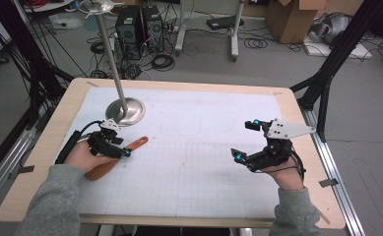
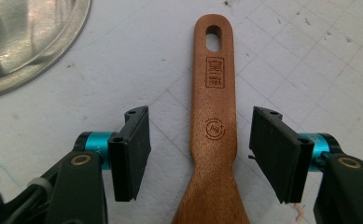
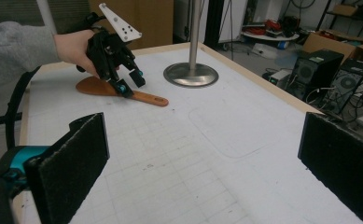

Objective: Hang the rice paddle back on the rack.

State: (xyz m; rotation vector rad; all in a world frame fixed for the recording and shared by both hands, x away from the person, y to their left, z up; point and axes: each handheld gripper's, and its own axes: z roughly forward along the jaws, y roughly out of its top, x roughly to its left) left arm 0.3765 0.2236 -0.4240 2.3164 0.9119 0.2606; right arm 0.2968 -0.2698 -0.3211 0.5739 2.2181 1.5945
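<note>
My left tool (image 1: pixel 114 146) sits low over the near-left part of the table (image 1: pixel 46 147), its jaws spread to either side of the wooden spatula (image 2: pixel 214 126), one pad (image 2: pixel 135 151) on each flank of the handle with a gap of white sheet showing on both sides, so nothing is pinched. In the left gripper view the handle runs straight up between the jaws, widening toward the blade at the bottom edge, with a round burnt stamp and a square one above it, and a hanging hole near the tip. From above, the spatula lies flat at a slant, its blade under my left hand (image 1: pixel 83 156) and its handle end pointing up and to the right. My right tool (image 1: pixel 247 142) is well apart at the near-right side, held above the gridded white sheet (image 1: pixel 194 162) with its jaws wide open and nothing between them; its grey three-cornered plate (image 1: pixel 288 129) shows on top. Just beyond my left tool stands the round metal base (image 1: pixel 132 110) of a stand, its pole (image 1: pixel 111 54) rising up and leaning away in the high view. Past the far edge of the table, on the floor, are black computer towers (image 1: pixel 141 24), loose cables (image 1: pixel 162 62) and a cardboard box (image 1: pixel 292 19).
</note>
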